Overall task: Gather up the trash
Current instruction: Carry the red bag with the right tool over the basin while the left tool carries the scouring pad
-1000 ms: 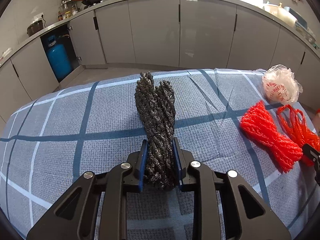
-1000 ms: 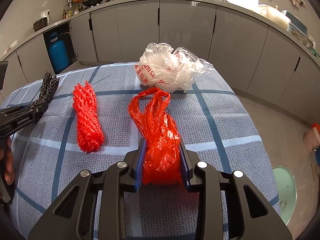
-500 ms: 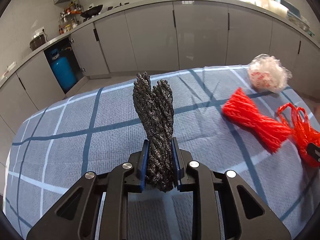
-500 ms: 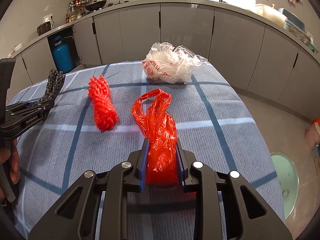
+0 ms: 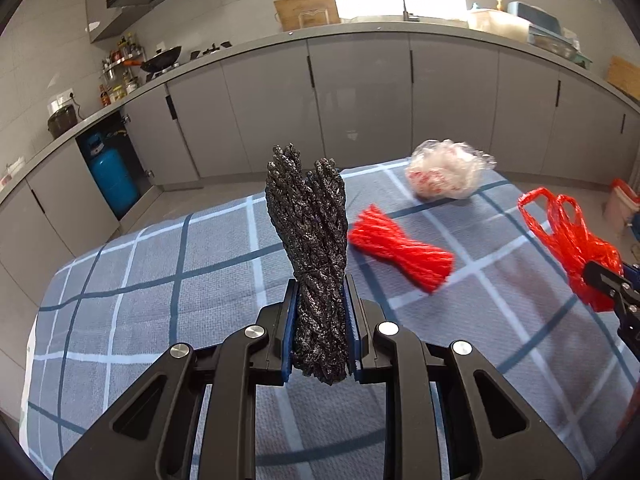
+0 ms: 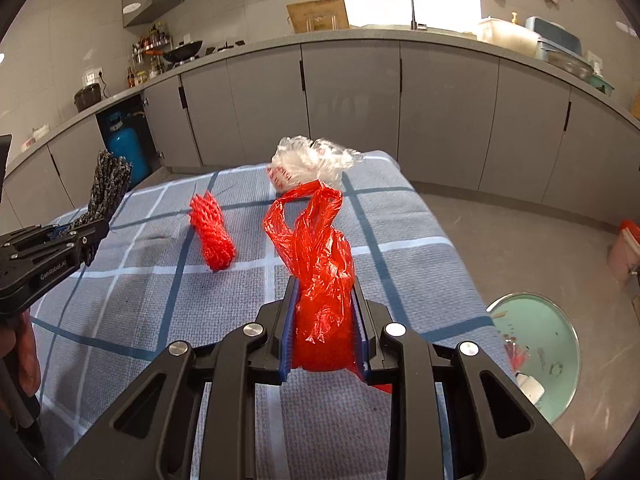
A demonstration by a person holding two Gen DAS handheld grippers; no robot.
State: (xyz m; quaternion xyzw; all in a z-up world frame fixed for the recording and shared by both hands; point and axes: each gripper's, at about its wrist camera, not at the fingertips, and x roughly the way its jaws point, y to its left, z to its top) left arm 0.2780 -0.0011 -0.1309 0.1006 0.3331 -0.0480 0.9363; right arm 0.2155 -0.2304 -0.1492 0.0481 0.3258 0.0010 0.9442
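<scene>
My left gripper [image 5: 319,320] is shut on a black net bundle [image 5: 310,232], which stands upright above the checked blue-grey tablecloth [image 5: 160,320]. The same black net bundle [image 6: 106,184] and left gripper [image 6: 94,236] show at the left edge of the right wrist view. My right gripper [image 6: 323,328] is shut on a crumpled red plastic bag [image 6: 320,256], lifted off the cloth; the red plastic bag [image 5: 576,240] also shows at the right of the left wrist view. A red net bundle [image 5: 400,248] [image 6: 212,236] and a clear crumpled bag [image 5: 448,170] [image 6: 312,160] lie on the cloth.
A pale green bin [image 6: 536,356] with trash inside stands on the floor to the right of the table. Grey kitchen cabinets [image 5: 360,100] curve behind, with a blue gas cylinder [image 5: 108,176] in an open bay at the left. A hand [image 6: 24,352] holds the left gripper.
Both grippers have risen and pulled back from the table with their loads. The black net bundle and the red bag now hang clear of the cloth, and more of the kitchen shows.
</scene>
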